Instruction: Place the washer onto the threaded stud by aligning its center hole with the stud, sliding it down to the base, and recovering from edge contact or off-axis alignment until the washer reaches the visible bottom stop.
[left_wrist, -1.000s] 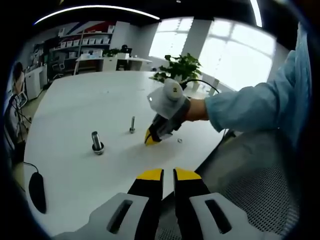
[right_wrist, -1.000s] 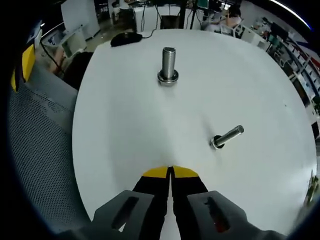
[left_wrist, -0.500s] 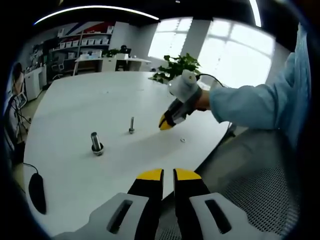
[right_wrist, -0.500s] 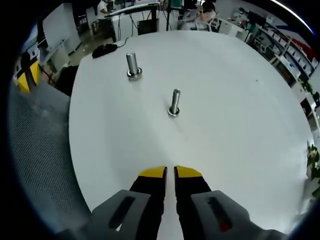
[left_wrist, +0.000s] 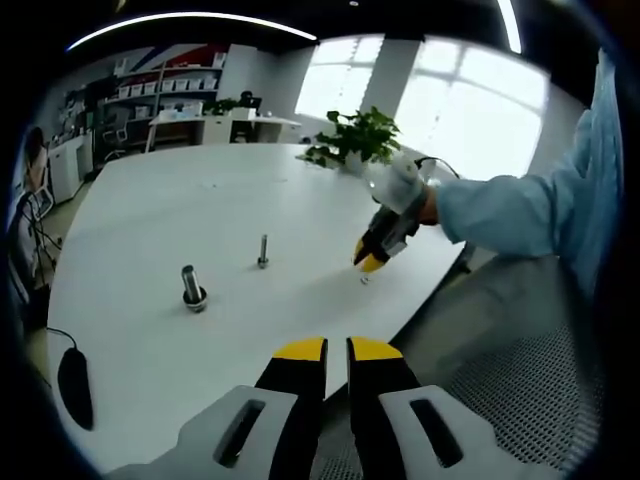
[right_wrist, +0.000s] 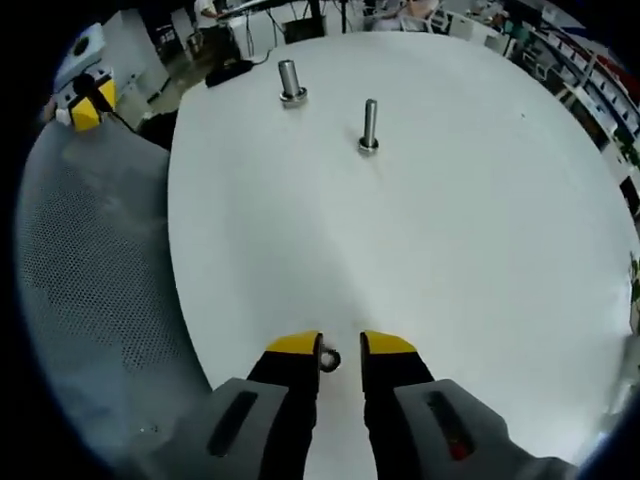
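A small metal washer (right_wrist: 329, 359) lies flat on the white table (right_wrist: 480, 220) between the yellow tips of my right gripper (right_wrist: 340, 346), whose jaws stand open around it, close to the left tip. In the left gripper view that right gripper (left_wrist: 371, 262) tilts down over the washer (left_wrist: 364, 279) near the table edge, held by a hand. A thin threaded stud (right_wrist: 369, 125) (left_wrist: 263, 250) stands upright farther in. A thicker stud (right_wrist: 290, 82) (left_wrist: 192, 285) with a ring at its base stands beyond. My left gripper (left_wrist: 337, 350) hangs off the table edge, jaws together, holding nothing.
A black mouse (left_wrist: 73, 383) with its cable lies at the table's edge. A potted plant (left_wrist: 352, 135) stands at the far side. A grey mesh chair seat (right_wrist: 90, 300) lies beside the table. The left gripper (right_wrist: 85, 103) shows past the chair.
My right gripper has pulled back from the studs to the table's edge, come down over the washer and opened its jaws around it. The left gripper has stayed still.
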